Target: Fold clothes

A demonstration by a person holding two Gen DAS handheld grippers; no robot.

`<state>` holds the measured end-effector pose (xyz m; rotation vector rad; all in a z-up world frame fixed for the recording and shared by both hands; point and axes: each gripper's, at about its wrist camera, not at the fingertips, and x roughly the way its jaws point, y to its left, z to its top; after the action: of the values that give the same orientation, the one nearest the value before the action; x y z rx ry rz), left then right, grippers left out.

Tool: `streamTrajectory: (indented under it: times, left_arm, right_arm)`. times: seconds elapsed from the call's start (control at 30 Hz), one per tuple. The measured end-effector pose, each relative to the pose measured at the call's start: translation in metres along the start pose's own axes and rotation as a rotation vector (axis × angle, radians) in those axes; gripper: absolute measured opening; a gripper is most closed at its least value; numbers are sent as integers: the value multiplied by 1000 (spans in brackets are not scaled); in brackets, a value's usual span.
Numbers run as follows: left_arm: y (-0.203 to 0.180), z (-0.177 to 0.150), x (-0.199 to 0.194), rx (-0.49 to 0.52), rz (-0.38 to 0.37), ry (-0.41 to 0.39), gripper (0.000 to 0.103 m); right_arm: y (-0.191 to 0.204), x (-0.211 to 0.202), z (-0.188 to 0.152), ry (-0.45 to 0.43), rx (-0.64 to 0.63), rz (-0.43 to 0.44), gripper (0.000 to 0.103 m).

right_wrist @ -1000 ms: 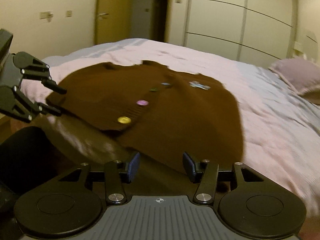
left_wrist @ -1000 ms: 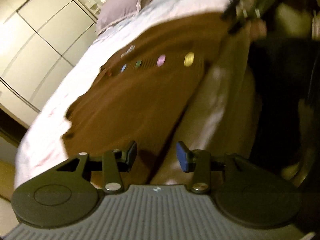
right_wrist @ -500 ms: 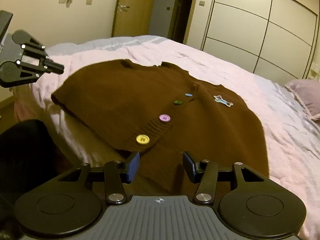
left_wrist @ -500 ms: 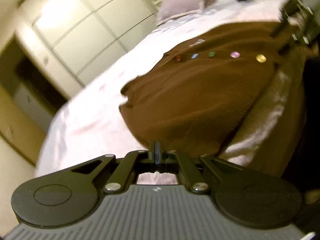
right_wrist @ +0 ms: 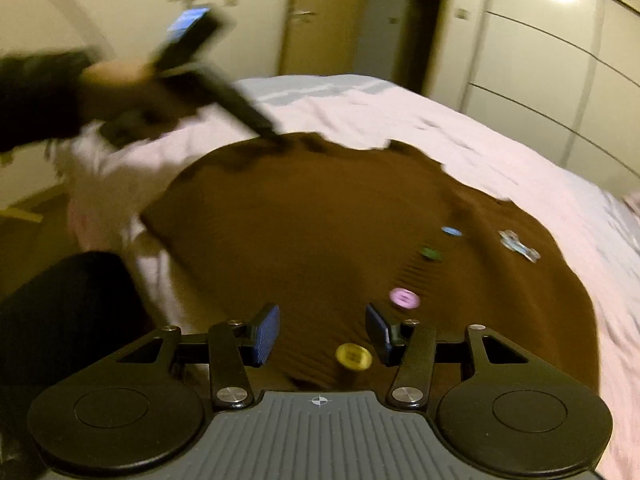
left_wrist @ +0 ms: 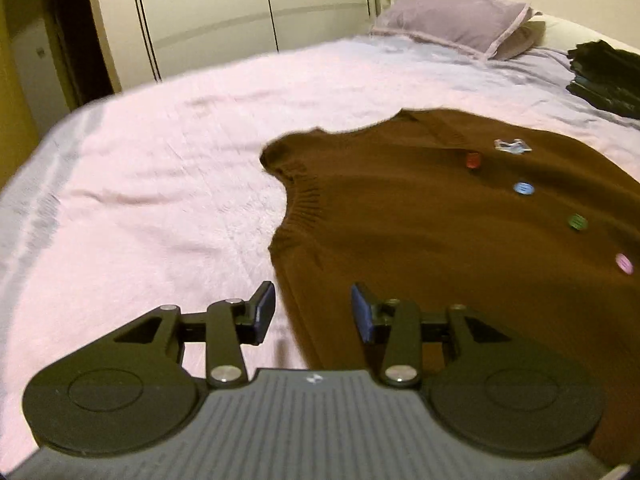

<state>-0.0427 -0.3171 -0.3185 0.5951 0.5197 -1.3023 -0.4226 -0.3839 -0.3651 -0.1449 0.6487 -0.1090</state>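
I see the brown cardigan (left_wrist: 440, 240) spread flat on the pink bedspread (left_wrist: 160, 200), coloured buttons running toward 3 o'clock in the left view. My left gripper (left_wrist: 313, 310) has its jaws apart, empty, straddling the garment's side edge at 6 o'clock. My right gripper (right_wrist: 323, 330) is likewise apart above the hem, yellow button (right_wrist: 353, 356) between the fingers. Folded dark clothes (left_wrist: 608, 76) at 2 o'clock.

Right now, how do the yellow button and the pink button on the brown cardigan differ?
In the right wrist view, the yellow button lies lowest on the placket, between the open right gripper's fingers; the pink button lies farther up, beyond the right-hand fingertip. The yellow one shows in that view only, while the pink also shows in the left wrist view. Both are round and lie flat on the brown cardigan.
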Motion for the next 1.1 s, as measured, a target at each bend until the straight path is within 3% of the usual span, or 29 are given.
streamTrajectory:
  times: [0.03,0.07,0.2,0.37,0.5,0.53,0.57,0.6,0.83,1.03,1.07,1.1]
  left_arm:
    - [6,3,10,-17,-21,12,15]
    - [11,5,16,-35,-38,20,4]
    - [35,5,18,-115,-87,-29,5]
    - [60,-8,24,-195,-129,-15,5]
    - [70,-15,26,-245,-163,-19,5]
    - [71,-15,25,-249,-169,-25,5]
    - [73,-16,23,-253,-174,-31,5]
    - [76,-17,22,-262,-179,-39,5]
    - [93,-27,29,-315,-191,-35,5]
    - [90,-28,29,-310,-192,-38,5]
    - [90,-28,29,-312,-192,-40,5]
    - [89,-29,28,-316,-192,-42,5]
  right_arm:
    - [4,5,1,2,-17,8,51]
    - [8,10,3,2,-30,16,51]
    - [24,23,13,-30,-64,75,51]
    - [64,56,38,-53,-196,195,51]
    - [89,77,52,-71,-259,241,50]
    - [90,82,55,-65,-247,242,43]
    - [90,84,58,-57,-223,248,11]
    - [90,86,61,-50,-203,245,0]
    - [107,100,83,-62,-244,274,0]
    - [89,78,68,-36,-243,230,2]
    - [86,72,64,-34,-252,206,10]
    - [84,66,59,-32,-263,184,32]
